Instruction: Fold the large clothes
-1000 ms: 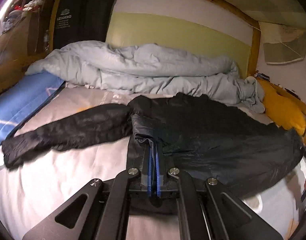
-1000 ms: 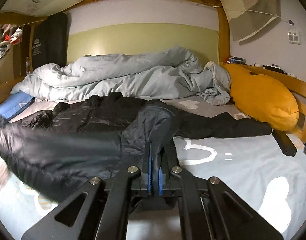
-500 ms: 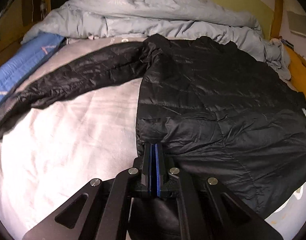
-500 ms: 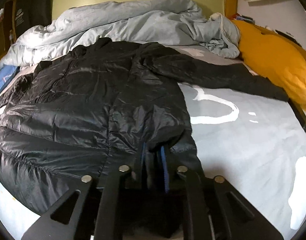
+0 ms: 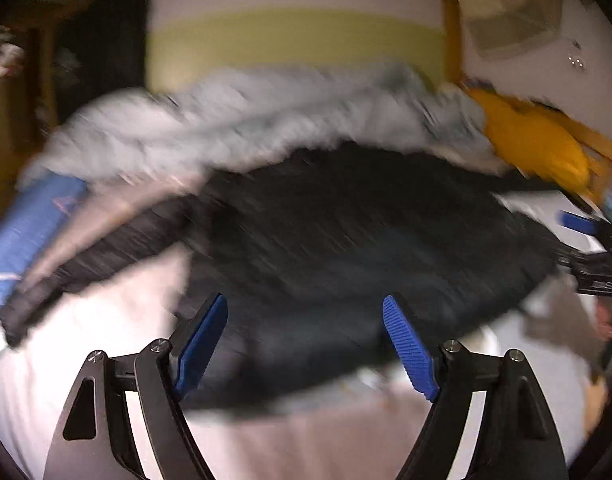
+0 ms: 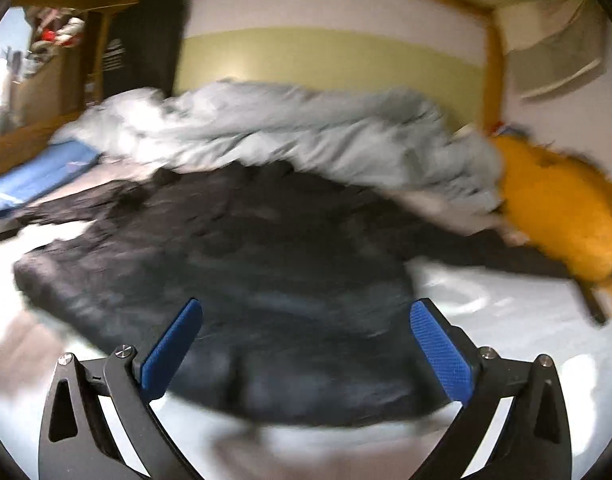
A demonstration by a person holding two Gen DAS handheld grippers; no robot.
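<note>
Left wrist view, heavily smeared by motion: the left gripper point(image 5: 306, 340) hangs with its blue-padded fingers point(image 5: 408, 350) spread wide and nothing between them, just above the near hem of the black jacket point(image 5: 346, 240), which lies spread flat across the middle of the bed point(image 5: 106, 344). One sleeve point(image 5: 106, 256) trails out toward the bed's left edge, where a blue mat point(image 5: 26, 232) runs along the side; a rumpled grey duvet point(image 5: 246, 128) is heaped along the far edge against the wall, and a yellow pillow point(image 5: 538, 148) sits in the far right corner. The other tool shows at the right edge of this picture, too blurred to read. Right wrist view, also blurred: the right gripper point(image 6: 306, 356) is likewise wide apart and empty, poised over the jacket's point(image 6: 246, 264) near hem, with the second sleeve point(image 6: 486, 252) reaching toward the yellow pillow point(image 6: 562, 220) at the bed's right edge and the duvet point(image 6: 286, 132) behind. The garment appears laid out and released, so the step in hand is judged to be the first fold. Doing it well likely means taking each sleeve near the cuff, pinching only one layer of the slippery quilted shell, and drawing it across the body without dragging the torso off its flat lie; the puffy fill may spring back, so a firm press along each crease should help.
</note>
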